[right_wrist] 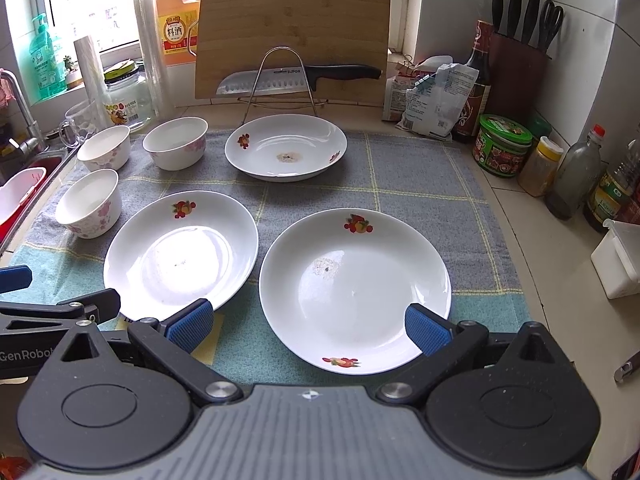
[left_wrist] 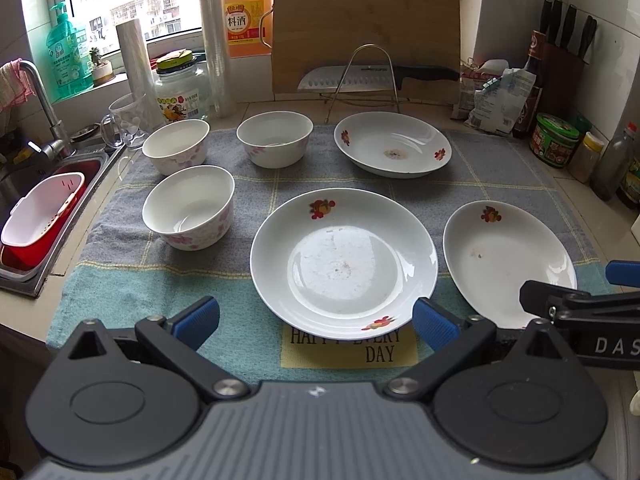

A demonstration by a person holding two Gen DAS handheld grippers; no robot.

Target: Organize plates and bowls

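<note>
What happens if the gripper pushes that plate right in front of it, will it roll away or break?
The near right plate probably won't roll: it sits flat and round-bottomed on the towel. The cloth would likely drag on it. It looks glossy, so the right gripper might slip, and dropping it could chip it.

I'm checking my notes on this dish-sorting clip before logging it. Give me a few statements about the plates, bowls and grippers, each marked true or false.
1. Three plates lie on the cloth: a near-left plate, a near-right plate and a far plate. True.
2. The three bowls are stacked in one pile. False: the near bowl, the far-left bowl and the far-right bowl stand apart.
3. The left gripper is open and holds nothing. True.
4. The right gripper is shut on a plate. False: it is open, with the near-right plate between its fingers.
5. A knife rests on a wire rack before the cutting board. True.
</note>
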